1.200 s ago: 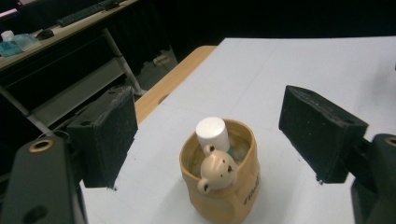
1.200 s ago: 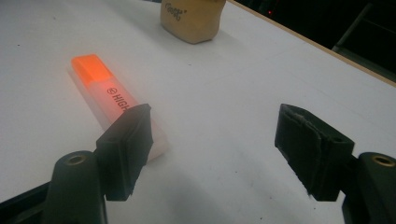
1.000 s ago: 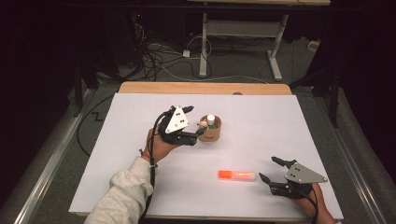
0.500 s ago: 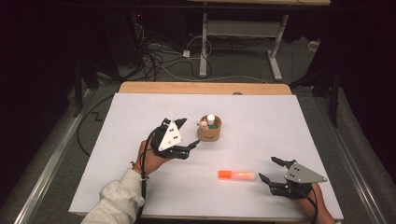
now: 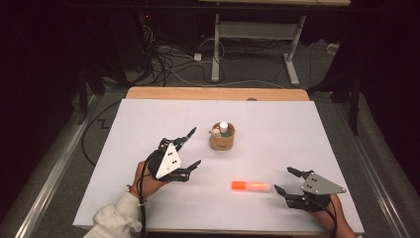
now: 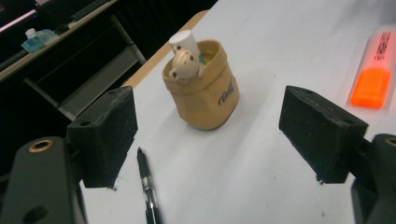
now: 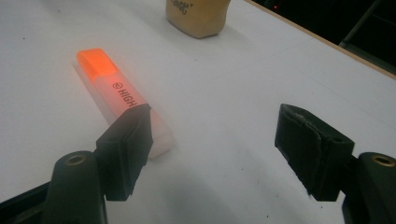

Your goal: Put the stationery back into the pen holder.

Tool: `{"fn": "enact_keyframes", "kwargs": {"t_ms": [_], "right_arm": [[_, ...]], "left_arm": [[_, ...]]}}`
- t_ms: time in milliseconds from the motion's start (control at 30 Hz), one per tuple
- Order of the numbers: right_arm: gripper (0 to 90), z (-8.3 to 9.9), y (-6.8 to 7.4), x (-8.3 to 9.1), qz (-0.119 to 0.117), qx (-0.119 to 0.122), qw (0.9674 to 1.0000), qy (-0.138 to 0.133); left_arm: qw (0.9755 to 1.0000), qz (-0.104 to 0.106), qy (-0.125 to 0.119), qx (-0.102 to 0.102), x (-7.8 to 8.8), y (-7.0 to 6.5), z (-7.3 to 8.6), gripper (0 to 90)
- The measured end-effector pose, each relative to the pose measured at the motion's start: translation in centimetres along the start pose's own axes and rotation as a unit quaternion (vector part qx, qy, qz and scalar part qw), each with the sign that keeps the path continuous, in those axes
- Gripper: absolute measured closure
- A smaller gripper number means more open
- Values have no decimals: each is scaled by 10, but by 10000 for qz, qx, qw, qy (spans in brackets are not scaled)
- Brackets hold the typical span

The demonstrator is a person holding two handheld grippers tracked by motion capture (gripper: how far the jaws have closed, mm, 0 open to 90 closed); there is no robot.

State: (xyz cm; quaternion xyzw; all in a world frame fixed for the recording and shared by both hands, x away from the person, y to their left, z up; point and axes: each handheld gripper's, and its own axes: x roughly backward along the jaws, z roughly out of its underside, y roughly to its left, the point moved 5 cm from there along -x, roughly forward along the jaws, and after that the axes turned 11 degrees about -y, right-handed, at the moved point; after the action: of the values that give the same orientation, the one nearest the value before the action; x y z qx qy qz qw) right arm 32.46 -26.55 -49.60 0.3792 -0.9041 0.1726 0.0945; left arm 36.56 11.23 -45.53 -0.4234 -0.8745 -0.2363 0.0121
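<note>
- Dark floor, loose cables and a metal frame lie beyond my white worktop [image 5: 148,119], whose wooden far edge shows behind the sheet.
- My landmark is the tan pot [image 5: 222,137], standing upright near the middle of the worktop; a small white bottle [image 5: 224,127] and a little bear figure [image 6: 181,65] already sit inside it.
- On my side of the pot and slightly right of it lies the orange highlighter [image 5: 251,186], flat on the sheet and well apart from the pot, so I judge it not yet stowed.
- Left of the pot a black pen [image 6: 147,179] lies on the sheet, also outside it.
- My left hand-held gripper [image 5: 190,148] hovers to the left of the pot on my side, jaws spread wide with nothing between the pads; in the left gripper view the pen's tip lies just beside one jaw.
- My right hand-held gripper [image 5: 286,179] sits lowest and farthest right of the pot, just beyond the highlighter's pale end, jaws wide and gripping nothing; in the right gripper view one jaw overlaps that end, but I cannot tell whether it touches.
- By my reckoning two things are in the pot, while highlighter and pen are left to pick up and drop in.
</note>
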Motion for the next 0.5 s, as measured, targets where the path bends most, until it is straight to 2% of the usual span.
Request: {"fn": "enact_keyframes", "kwargs": {"t_ms": [200, 300, 500], "right_arm": [[283, -5, 3, 0, -216, -56, 9997, 141], [282, -7, 6, -3, -375, -48, 9987, 335], [283, -18, 11, -12, -648, 40, 9963, 557]], "left_arm": [[9999, -92, 136, -17, 16, -2, 16, 188], [9996, -124, 238, 61, 27, -3, 25, 188], [9987, -132, 432, 223, 49, -5, 43, 188]]}}
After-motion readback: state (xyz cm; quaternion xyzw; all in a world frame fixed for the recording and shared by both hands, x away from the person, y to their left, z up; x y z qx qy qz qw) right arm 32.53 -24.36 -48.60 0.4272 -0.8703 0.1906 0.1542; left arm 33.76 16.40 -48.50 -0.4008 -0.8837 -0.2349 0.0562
